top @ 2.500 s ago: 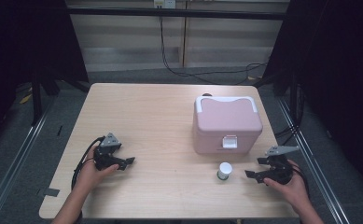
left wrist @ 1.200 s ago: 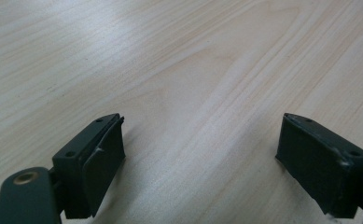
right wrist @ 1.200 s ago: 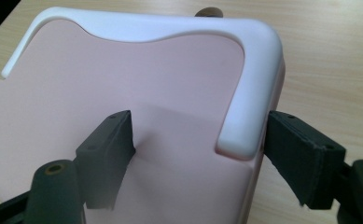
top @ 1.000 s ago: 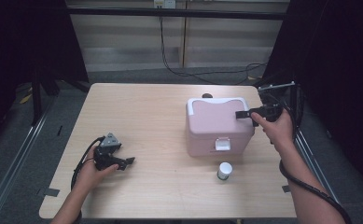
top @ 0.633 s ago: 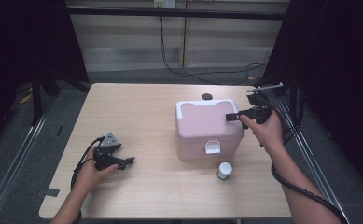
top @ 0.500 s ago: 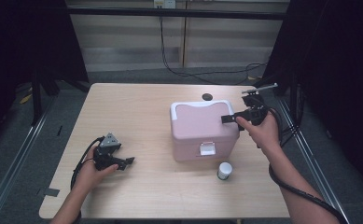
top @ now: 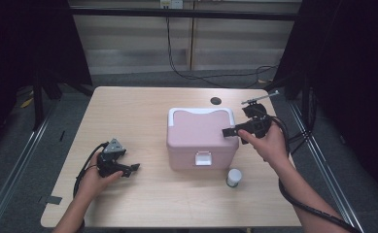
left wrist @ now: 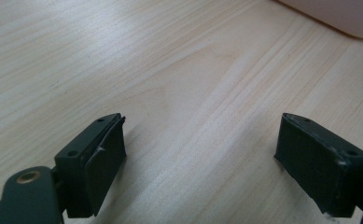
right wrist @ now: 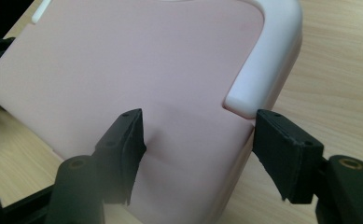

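Observation:
A pink cooler box (top: 198,138) with a white handle (top: 201,111) and a white front latch stands near the middle of the wooden table (top: 143,116). My right gripper (top: 230,132) rests at the box's right top edge. In the right gripper view its jaws (right wrist: 198,126) have just been closing and straddle the lid's corner (right wrist: 123,70) by the handle end (right wrist: 268,56); no pinch shows. My left gripper (top: 133,168) lies low on the table at the near left, open, with bare wood between its jaws (left wrist: 202,126).
A small white jar (top: 233,177) stands just in front of the box's right corner. A dark round spot (top: 215,101) marks the table behind the box. Cables trail from both grippers. Dark frame posts flank the table.
The box has slid left toward the table's middle, with the right gripper moving along at its right edge. Earlier that gripper was near the jar. The left gripper has stayed put.

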`<action>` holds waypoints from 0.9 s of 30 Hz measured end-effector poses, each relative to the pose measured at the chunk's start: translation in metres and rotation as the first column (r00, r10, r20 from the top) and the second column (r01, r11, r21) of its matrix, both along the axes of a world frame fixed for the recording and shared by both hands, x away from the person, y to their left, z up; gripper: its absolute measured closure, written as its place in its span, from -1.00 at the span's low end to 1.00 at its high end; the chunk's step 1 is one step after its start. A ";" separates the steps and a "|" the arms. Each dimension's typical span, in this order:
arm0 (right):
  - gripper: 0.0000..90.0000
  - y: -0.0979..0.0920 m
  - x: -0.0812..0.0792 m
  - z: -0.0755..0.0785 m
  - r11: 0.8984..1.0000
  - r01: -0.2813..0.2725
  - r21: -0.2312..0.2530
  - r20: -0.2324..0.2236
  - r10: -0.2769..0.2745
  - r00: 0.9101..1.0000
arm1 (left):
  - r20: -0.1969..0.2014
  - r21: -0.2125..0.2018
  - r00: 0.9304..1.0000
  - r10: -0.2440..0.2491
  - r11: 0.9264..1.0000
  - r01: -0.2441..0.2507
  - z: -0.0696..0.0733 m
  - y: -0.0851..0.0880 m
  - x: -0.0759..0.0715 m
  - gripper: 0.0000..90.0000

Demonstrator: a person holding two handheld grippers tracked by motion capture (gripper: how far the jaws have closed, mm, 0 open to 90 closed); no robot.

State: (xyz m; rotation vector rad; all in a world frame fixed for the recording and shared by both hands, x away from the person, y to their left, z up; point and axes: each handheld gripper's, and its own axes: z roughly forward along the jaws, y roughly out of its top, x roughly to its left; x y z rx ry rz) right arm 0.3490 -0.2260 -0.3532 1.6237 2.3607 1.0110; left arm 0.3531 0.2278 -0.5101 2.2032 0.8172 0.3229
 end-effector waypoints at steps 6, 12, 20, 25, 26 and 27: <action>-0.25 0.005 -0.003 0.000 1.000 -0.025 -0.006 0.009 0.025 1.000 | 0.000 0.000 1.000 0.000 1.000 0.000 0.000 0.000 0.000 -0.66; -0.23 0.006 -0.003 -0.001 0.999 -0.031 0.012 0.016 0.031 0.999 | 0.000 0.000 1.000 0.000 1.000 0.000 0.000 0.000 0.000 -0.67; -0.18 0.013 -0.005 -0.002 0.998 -0.061 0.026 0.010 0.060 0.998 | 0.000 0.000 1.000 0.000 1.000 0.000 0.000 0.000 0.000 -0.67; -0.18 0.020 -0.008 -0.001 0.996 -0.083 0.026 0.007 0.082 0.997 | 0.000 0.000 1.000 0.000 1.000 0.000 0.000 0.000 0.000 -0.67; -0.18 0.021 -0.009 -0.001 0.996 -0.088 0.018 0.013 0.087 0.996 | 0.000 0.000 1.000 0.000 1.000 0.000 0.000 0.000 0.000 -0.67; -0.17 0.022 -0.010 0.000 0.996 -0.093 0.010 0.024 0.093 0.995 | 0.000 0.000 1.000 0.000 1.000 0.000 0.000 0.000 0.000 -0.67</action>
